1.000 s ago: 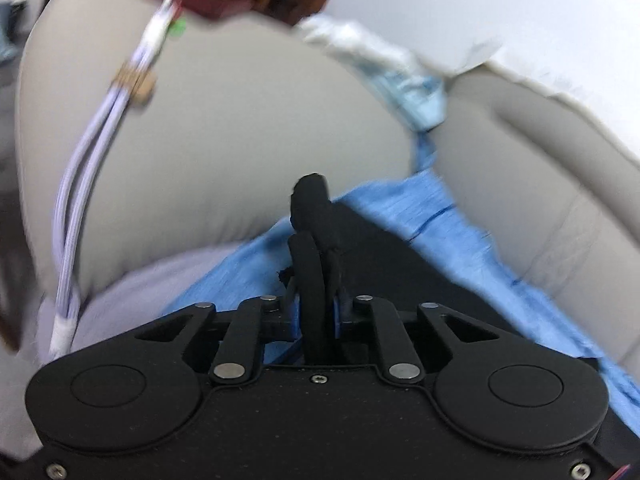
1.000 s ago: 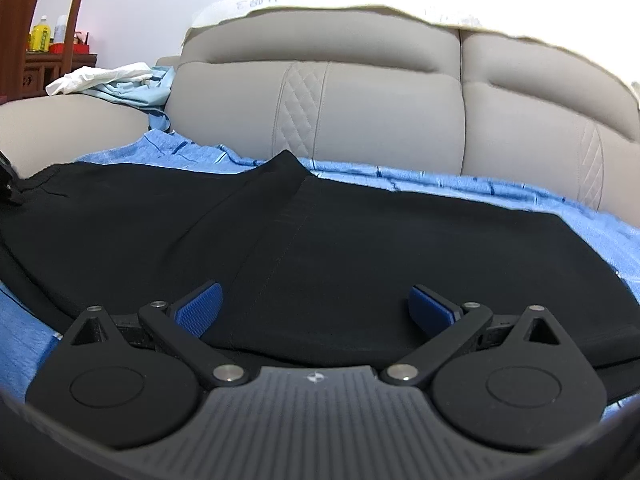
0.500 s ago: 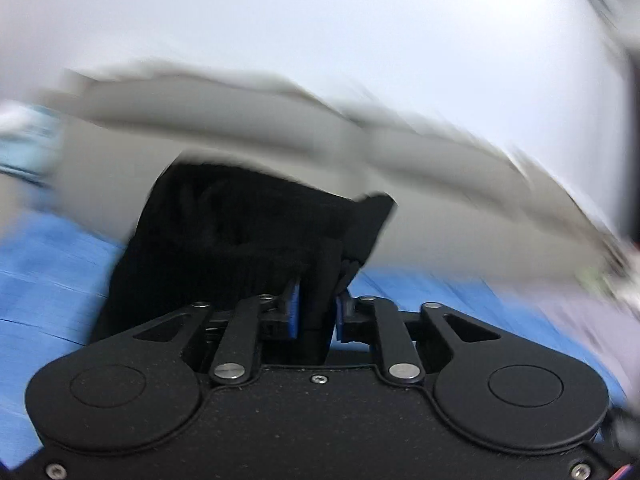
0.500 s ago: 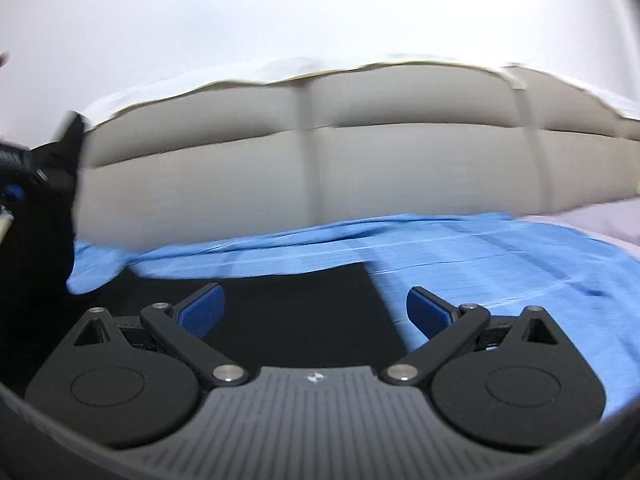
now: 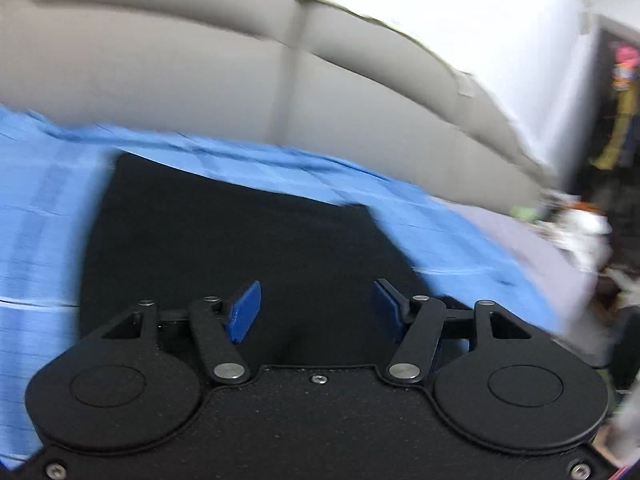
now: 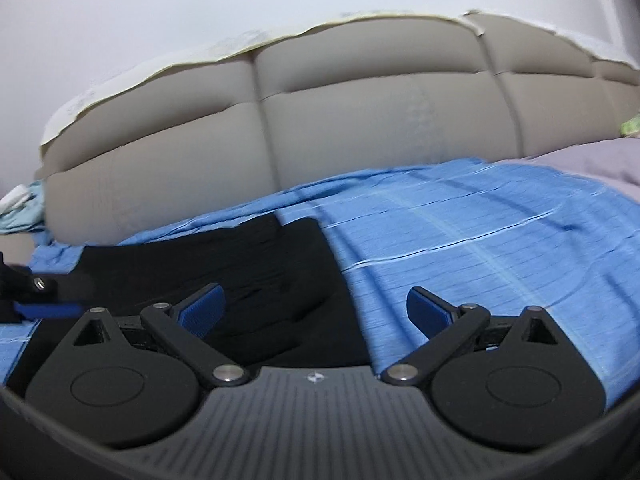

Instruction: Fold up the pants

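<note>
We are hovering both hand-held grippers, left (image 5: pixel 316 308) and right (image 6: pixel 316 312), released, over pants (image 5: pixel 240 248) lying folded on blue sheet (image 6: pixel 480 248); likely tidying left.

Beige padded sofa back (image 6: pixel 360 120) spans the middle of the right wrist view, split by vertical seams, with a pale cover strip (image 6: pixel 160 68) along its top edge and plain white wall (image 6: pixel 200 8) above. A blue sheet (image 6: pixel 480 240) covers the seat at right center, grey-lavender fabric (image 6: pixel 592 160) at far right. In the left wrist view the sofa runs diagonally from upper left, blurred, with a dark cluttered area (image 5: pixel 616 120) at the right edge.
</note>
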`<state>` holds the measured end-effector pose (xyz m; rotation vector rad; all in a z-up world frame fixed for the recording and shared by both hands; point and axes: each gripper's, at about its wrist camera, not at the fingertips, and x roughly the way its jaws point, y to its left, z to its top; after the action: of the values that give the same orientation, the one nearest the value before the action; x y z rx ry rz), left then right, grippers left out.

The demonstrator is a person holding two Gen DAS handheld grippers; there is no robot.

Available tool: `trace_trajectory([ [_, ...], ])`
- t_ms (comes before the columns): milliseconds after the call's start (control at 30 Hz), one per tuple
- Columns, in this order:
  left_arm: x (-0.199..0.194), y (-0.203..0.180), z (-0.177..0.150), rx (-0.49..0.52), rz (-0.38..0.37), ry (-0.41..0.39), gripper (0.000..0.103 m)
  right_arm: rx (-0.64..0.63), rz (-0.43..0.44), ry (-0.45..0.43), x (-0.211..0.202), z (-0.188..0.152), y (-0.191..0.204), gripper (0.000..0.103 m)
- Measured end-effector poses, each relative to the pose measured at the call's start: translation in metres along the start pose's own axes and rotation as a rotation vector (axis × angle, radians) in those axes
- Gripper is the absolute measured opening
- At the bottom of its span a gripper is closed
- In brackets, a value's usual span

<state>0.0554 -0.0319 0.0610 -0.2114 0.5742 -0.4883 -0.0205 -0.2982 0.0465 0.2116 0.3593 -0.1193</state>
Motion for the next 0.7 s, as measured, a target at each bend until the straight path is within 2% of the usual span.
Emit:
trace_trajectory([
  [100,0.002,0.011,-0.011,0.026,0.172,0.022,0.046,-0.025,0.032,0.029,0.014,-0.005,0.014,0.102],
  [167,0.01,0.019,-0.017,0.021,0.23,0.05,0.043,-0.031,0.035,0.065,0.026,-0.006,0.021,0.099],
  [233,0.014,0.025,-0.023,0.01,0.244,0.059,0.043,-0.023,0.028,0.097,0.039,-0.006,0.024,0.097],
  [300,0.014,0.02,-0.028,0.046,0.257,0.045,0.043,0.005,0.029,0.118,0.05,-0.003,0.022,0.095],
  [333,0.016,0.017,-0.029,0.071,0.272,0.047,0.044,0.012,0.03,0.123,0.056,-0.001,0.022,0.092],
  [400,0.016,0.016,-0.032,0.103,0.292,0.051,0.045,-0.001,0.032,0.123,0.064,0.004,0.023,0.081],
  [467,0.017,0.012,-0.033,0.114,0.296,0.052,0.046,-0.014,0.021,0.118,0.068,0.007,0.023,0.057],
  [500,0.016,0.01,-0.036,0.11,0.288,0.05,0.046,-0.017,0.032,0.119,0.068,0.008,0.022,0.053],
  [533,0.013,0.007,-0.036,0.104,0.275,0.049,0.046,-0.018,0.05,0.111,0.064,0.009,0.02,0.042],
  [600,0.008,0.004,-0.037,0.085,0.242,0.053,0.045,-0.047,0.052,0.092,0.054,0.009,0.018,0.037],
  [700,0.003,-0.001,-0.04,0.079,0.208,0.066,0.045,-0.142,0.005,0.032,0.034,0.009,0.021,0.033],
])
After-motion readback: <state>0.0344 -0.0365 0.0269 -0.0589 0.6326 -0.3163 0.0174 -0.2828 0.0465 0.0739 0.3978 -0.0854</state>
